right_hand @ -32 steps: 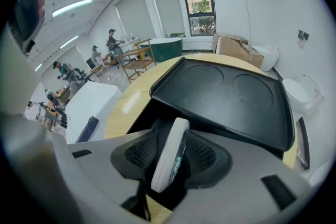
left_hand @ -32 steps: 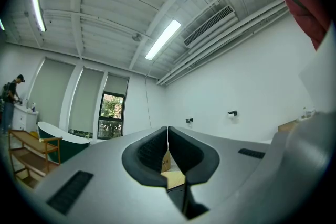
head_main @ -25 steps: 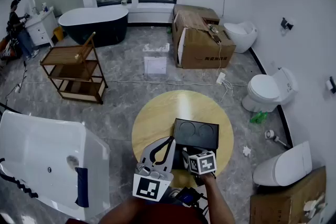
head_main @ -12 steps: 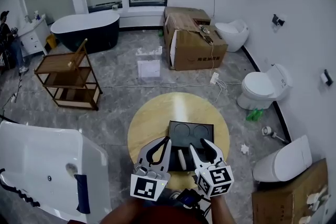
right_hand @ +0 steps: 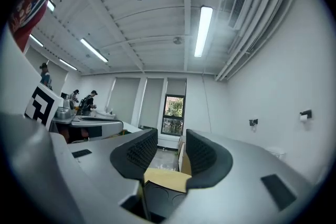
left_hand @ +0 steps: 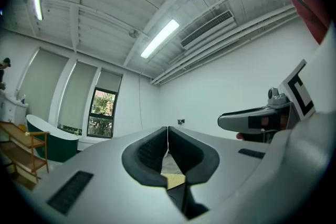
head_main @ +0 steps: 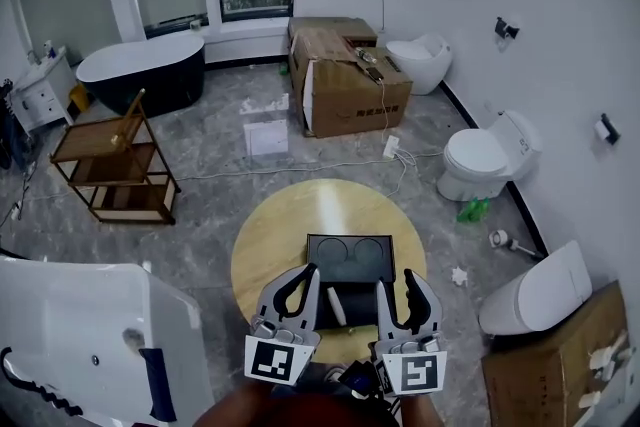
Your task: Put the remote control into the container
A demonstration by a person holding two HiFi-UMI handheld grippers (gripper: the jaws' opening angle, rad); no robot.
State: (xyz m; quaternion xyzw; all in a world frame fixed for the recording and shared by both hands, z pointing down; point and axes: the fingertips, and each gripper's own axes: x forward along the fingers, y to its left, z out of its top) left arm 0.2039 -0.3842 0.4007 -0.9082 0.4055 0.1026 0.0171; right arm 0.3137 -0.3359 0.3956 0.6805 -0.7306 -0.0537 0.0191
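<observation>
A black container (head_main: 349,258) with two round recesses sits on the round wooden table (head_main: 275,235). A small white remote control (head_main: 338,307) lies at the container's near end; I cannot tell whether it rests inside. My left gripper (head_main: 311,269) is to the left of the remote, its jaws closed together and empty (left_hand: 168,131). On the other side of the remote my right gripper (head_main: 397,280) stands open with nothing between its jaws, and through that gap (right_hand: 171,145) the container (right_hand: 163,194) shows below. Neither gripper touches the remote.
A white bathtub (head_main: 80,315) stands near left, a wooden trolley (head_main: 105,165) beyond it, and a dark bathtub (head_main: 140,70) at the back. Cardboard boxes (head_main: 345,80) lie past the table. Toilets (head_main: 485,155) line the right wall, with another box (head_main: 555,365) near right.
My right gripper has drawn back from over the container's near end and now points forward with open jaws. The white remote stays there. The left gripper barely moved.
</observation>
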